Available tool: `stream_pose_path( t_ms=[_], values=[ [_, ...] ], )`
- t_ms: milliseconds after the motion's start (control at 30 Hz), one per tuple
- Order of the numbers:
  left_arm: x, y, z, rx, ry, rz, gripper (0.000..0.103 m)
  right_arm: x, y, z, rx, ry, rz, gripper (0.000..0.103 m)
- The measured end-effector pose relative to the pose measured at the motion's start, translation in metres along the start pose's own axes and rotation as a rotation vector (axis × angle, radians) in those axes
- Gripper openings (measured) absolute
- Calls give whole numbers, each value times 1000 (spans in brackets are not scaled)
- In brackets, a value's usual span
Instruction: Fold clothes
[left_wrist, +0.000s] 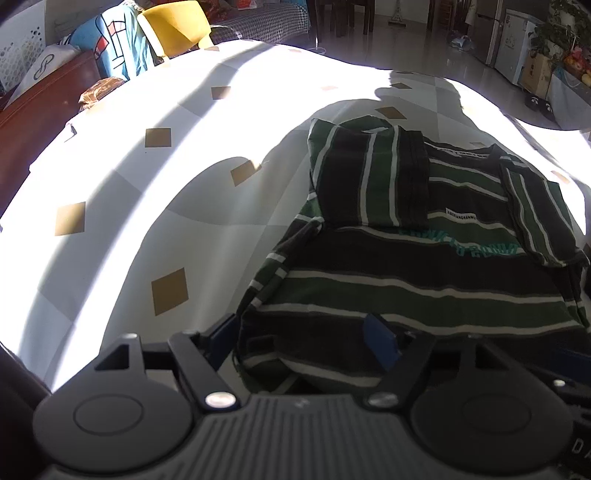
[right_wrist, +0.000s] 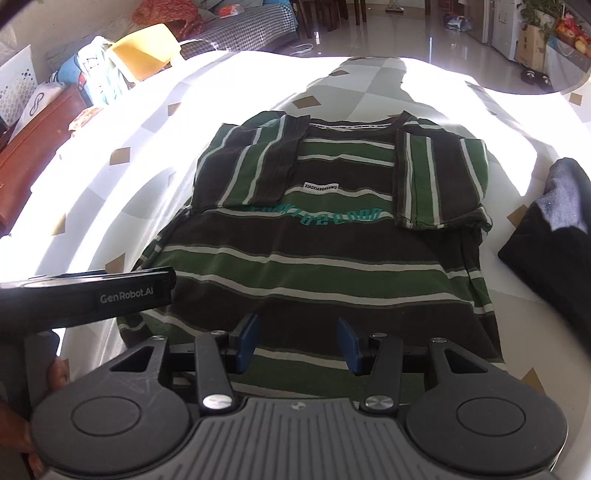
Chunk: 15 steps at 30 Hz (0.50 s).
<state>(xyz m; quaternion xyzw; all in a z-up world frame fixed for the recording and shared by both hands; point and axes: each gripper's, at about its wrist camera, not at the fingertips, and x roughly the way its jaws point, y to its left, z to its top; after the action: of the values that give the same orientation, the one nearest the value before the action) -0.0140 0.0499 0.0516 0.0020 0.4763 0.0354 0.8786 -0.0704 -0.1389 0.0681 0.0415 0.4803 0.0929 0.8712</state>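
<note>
A green, dark brown and white striped T-shirt (right_wrist: 314, 243) lies flat on the table with both sleeves folded in over the chest; it also shows in the left wrist view (left_wrist: 406, 266). My right gripper (right_wrist: 299, 343) is open, its blue pads either side of the shirt's near hem, not closed on it. My left gripper (left_wrist: 306, 343) is open at the hem's left corner, with bunched cloth between its blue fingers (left_wrist: 380, 343). The left gripper's body (right_wrist: 110, 295) shows in the right wrist view at the shirt's left edge.
The table wears a white cloth (left_wrist: 147, 184) with grey and tan diamonds, sunlit at left and back. A dark garment (right_wrist: 554, 236) lies at the right. A yellow chair (left_wrist: 173, 26), a brown cabinet (left_wrist: 44, 110) and clutter stand beyond the far left edge.
</note>
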Motion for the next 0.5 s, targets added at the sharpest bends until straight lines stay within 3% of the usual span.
stream_pose_path(
  t_ms=[300,500],
  values=[
    [-1,23,6,-68,-10,31,82,-2,38,-13,-143,12,198,46],
    [-2,36,6,-101,-12,55,84,4,59,-21,-231,28,277,46]
  ],
)
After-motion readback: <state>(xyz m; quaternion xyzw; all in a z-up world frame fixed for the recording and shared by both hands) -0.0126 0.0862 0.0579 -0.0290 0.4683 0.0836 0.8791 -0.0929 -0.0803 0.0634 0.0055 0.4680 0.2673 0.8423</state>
